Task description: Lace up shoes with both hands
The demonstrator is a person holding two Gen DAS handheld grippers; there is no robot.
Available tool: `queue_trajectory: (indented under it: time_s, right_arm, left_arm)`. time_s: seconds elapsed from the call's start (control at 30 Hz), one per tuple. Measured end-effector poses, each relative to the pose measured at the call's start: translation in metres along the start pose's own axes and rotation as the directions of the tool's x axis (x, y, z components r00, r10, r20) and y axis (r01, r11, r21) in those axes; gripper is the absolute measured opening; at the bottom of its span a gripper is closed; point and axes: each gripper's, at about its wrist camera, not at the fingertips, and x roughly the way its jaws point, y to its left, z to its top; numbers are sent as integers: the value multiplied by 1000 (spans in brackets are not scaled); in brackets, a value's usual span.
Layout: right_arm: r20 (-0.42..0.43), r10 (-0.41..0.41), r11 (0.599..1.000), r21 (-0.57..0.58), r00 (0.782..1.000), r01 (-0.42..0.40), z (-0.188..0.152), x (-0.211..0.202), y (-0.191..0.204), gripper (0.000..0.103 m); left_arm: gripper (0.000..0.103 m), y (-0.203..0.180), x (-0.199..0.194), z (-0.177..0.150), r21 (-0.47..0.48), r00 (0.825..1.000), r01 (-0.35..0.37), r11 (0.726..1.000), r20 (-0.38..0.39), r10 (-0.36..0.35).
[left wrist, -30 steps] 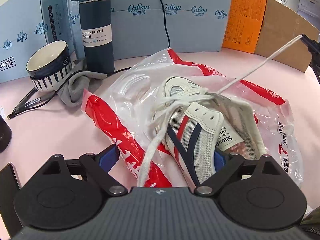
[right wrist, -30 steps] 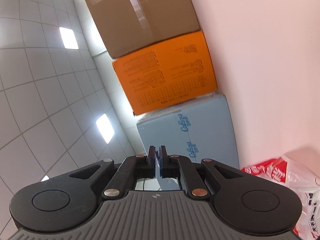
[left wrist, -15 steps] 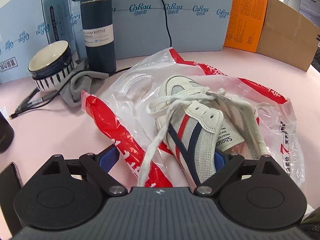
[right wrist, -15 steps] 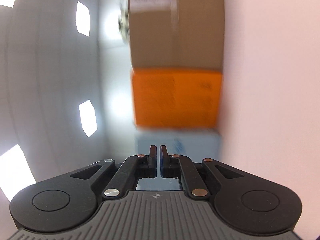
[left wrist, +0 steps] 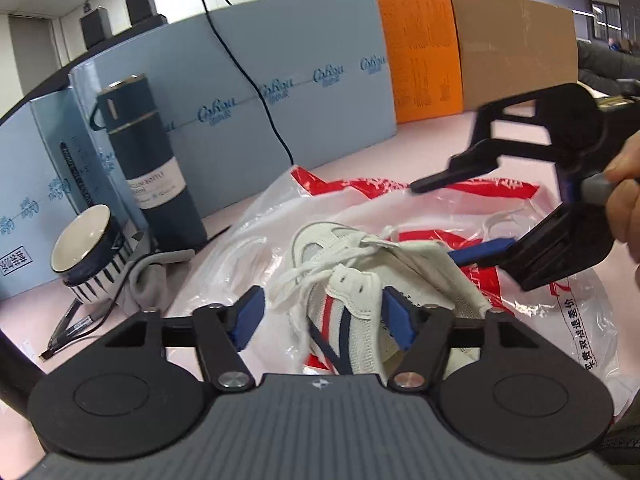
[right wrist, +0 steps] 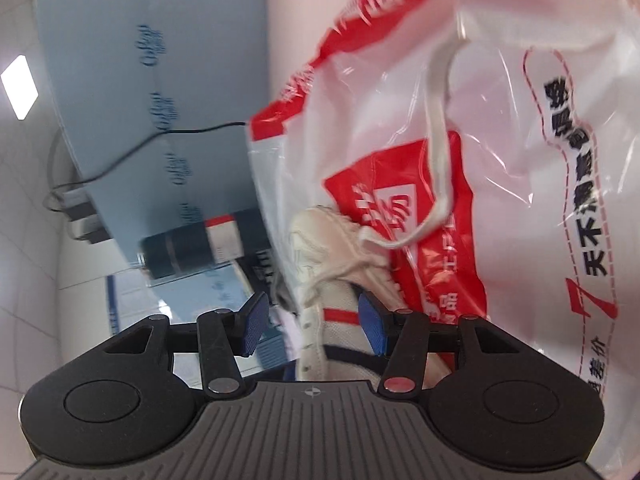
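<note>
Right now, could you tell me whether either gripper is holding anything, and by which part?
Nothing is held. The left gripper, jaws just closing, straddles the white mesh sneaker without visibly pressing it. The right gripper, jaws just opening, hangs empty over the loose white lace.

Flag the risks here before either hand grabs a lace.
1. The shoe sits on a loose plastic bag; a pull could slide both.
2. One lace end trails over the bag film, so the right gripper may pinch plastic too.
3. The left gripper, half open, straddles the shoe's side and could clamp shoe, not lace.
</note>
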Motion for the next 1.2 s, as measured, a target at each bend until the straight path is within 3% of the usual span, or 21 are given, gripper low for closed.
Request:
queue_trajectory:
  time_s: [0.03,0.1,0.2,0.37,0.43,0.5,0.63,0.73,0.83,1.03,1.2]
  right_arm:
    - [18,-11,1000,-7,1000,11,0,3,0,48]
    - [49,-30,999,-29,998,31,1,6,2,48]
    - [82,-44,996,-72,996,50,3,9,7,48]
    - [47,-74,989,-122,996,79,4,26,12,48]
    - [69,-94,983,-153,993,104,3,28,14,47]
    - [135,-118,970,-194,984,143,0,24,18,39]
    - [138,-71,966,-236,988,103,1,22,24,12]
    - [114,-17,966,-255,993,46,1,22,29,6]
    - [106,10,969,-246,994,17,0,18,33,6]
    - [105,-34,984,-168,994,51,-7,6,33,19]
    - [86,-59,982,-172,995,73,-8,16,33,20]
  left_arm:
    - [39,-1,3,-1,5,1000,-4,1000,-9,4]
    - [31,-2,2,-2,4,1000,11,1000,-6,-11]
    - [30,-2,2,-4,2,1000,22,1000,-3,-22]
    - [31,0,5,-6,-26,999,35,999,-8,-35]
    - [33,0,6,-6,-35,999,34,999,-12,-35]
    - [35,0,5,-7,-36,999,33,999,-11,-33]
    - [37,2,5,-8,-54,999,32,998,-14,-33]
    - [37,3,6,-9,-65,999,38,997,-13,-39]
    - [37,4,6,-10,-69,999,38,997,-12,-39]
    - [41,5,6,-10,-76,999,31,997,-14,-32]
    - [42,5,6,-10,-77,999,31,997,-17,-32]
